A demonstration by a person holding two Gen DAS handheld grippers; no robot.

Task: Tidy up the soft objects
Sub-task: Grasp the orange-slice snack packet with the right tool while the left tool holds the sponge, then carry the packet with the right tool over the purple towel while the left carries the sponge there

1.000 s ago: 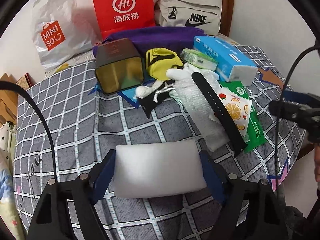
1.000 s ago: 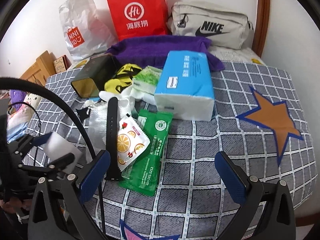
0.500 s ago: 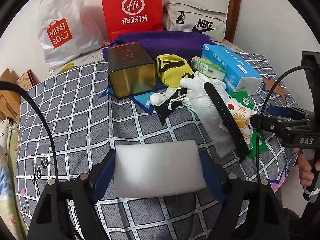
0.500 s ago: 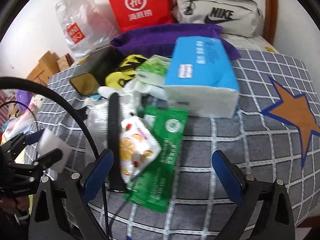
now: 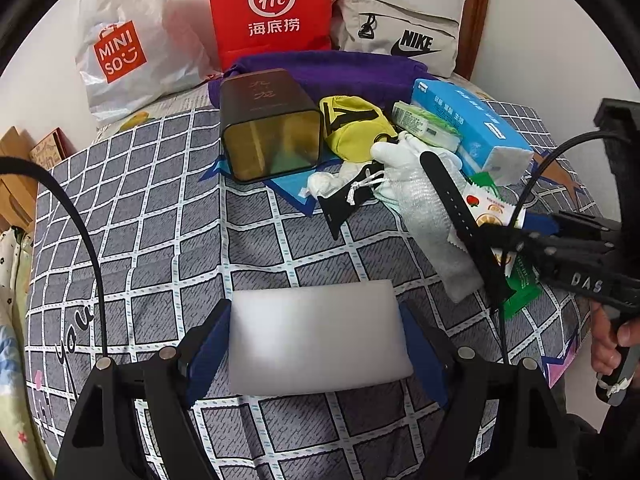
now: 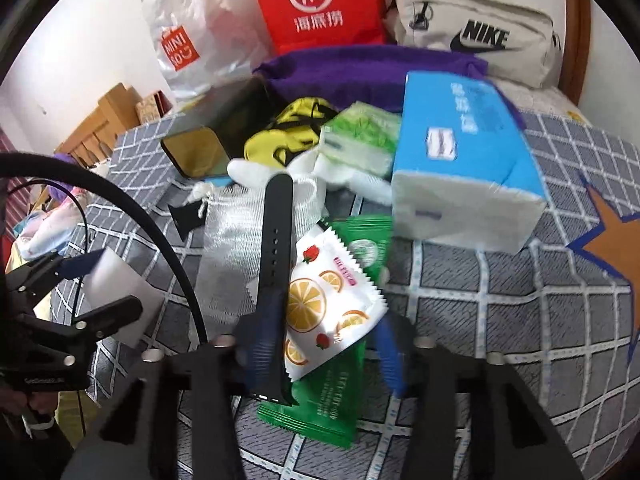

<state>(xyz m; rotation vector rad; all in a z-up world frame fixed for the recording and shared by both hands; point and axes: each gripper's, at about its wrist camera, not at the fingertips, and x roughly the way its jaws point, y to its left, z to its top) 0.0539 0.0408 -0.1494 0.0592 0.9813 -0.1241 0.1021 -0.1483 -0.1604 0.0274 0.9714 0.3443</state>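
My left gripper (image 5: 316, 344) is shut on a white foam block (image 5: 320, 332), held just over the grey checked bedspread (image 5: 140, 220). In the right wrist view my right gripper (image 6: 326, 344) is low over a pile, its jaws closing. The lower corner of a white fruit-print packet (image 6: 324, 300) lies between its blue pads (image 6: 386, 344), on top of a green packet (image 6: 328, 408). A black strap (image 6: 276, 240) runs along the left pad. A small gap still shows between the right pad and the packet. The picture is blurred there.
Behind the pile lie a blue tissue pack (image 6: 460, 160), green wipes (image 6: 360, 140), a yellow pouch (image 6: 288, 136), a white mesh pouch (image 6: 232, 240) and a dark tin (image 5: 272, 132). A purple towel (image 5: 340, 68), red bag (image 5: 268, 8), Miniso bag (image 5: 120, 52) and Nike bag (image 5: 400, 36) line the wall.
My right gripper moved forward and down over the packets and its jaws went from wide open to narrow around the fruit packet's corner. The left gripper kept its hold on the foam.
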